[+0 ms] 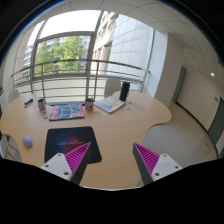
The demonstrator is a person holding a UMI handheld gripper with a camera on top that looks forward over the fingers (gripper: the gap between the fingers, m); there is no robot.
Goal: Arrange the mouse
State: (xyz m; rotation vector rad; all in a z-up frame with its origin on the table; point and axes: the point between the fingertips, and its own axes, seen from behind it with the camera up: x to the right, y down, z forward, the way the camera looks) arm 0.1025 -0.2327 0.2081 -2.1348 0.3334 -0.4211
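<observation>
My gripper (110,162) is open and empty, held above the near part of a round wooden table (120,132). Its pink pads (76,155) stand wide apart with only bare tabletop between them. A black mouse mat (68,138) lies just ahead of the left finger. A small pale, rounded thing (27,141), possibly the mouse, sits on the table to the left of the mat.
Beyond the mat lie a colourful magazine (66,111), a cup (89,102), papers (110,104), a dark upright box (124,91) and a mug (41,103). A railing and large window (65,55) stand behind the table. The table has a curved cut-out on its right side.
</observation>
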